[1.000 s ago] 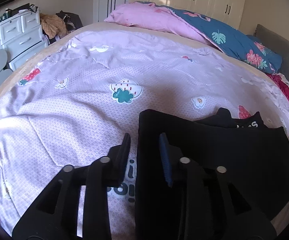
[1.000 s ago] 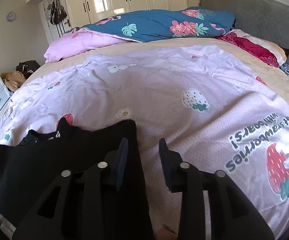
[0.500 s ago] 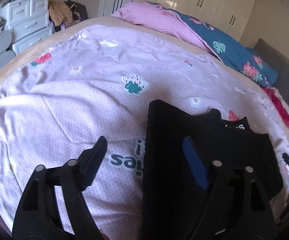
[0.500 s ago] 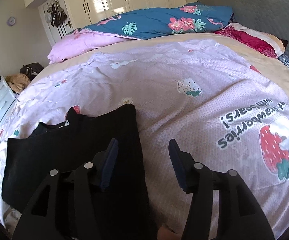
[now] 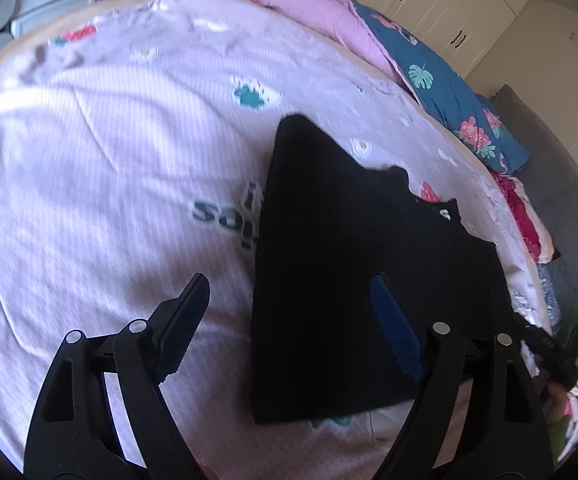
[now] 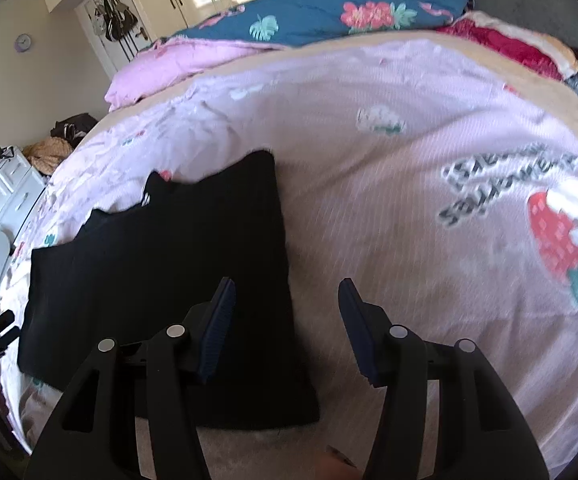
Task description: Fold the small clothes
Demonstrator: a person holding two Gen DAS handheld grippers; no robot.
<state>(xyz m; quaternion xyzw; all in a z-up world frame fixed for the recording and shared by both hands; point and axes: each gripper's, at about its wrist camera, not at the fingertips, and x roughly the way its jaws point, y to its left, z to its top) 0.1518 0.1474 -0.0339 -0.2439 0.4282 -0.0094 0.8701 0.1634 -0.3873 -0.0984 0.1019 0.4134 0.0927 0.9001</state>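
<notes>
- Black garment [image 5: 329, 264] lies flat on the bed [image 5: 101, 152], partly folded, near the edge closest to the person; neckline and a bit of white print show at its far side.
- Left claw [image 5: 289, 328] spread wide, holding nothing, hovering over the garment's left straight edge.
- Right claw [image 6: 285, 328] also spread wide and empty, above the garment's [image 6: 161, 280] right edge and bare quilt [image 6: 429, 200].
- Risk: a claw coming down on a folded edge may pinch only the top layer, so the fold peels apart when lifted.
- Risk: a finger could dig into the quilt and grab it with the garment; the quilt is soft and wrinkled, so it would drag along.
- Risk: uneven pull from the two sides would skew the next fold; black-on-black layers make the edges hard to read.
- Risk: garment sits close to the bed edge, so a tug toward the person might slide it off.
- Around: pink blanket [image 6: 177, 64] and blue floral duvet [image 6: 321, 16] piled at the far side, red cloth [image 6: 505, 48] at the far right, white drawers [image 6: 5, 184] off the bed. All well apart from the garment.
- Nothing blocks either claw's way down.
</notes>
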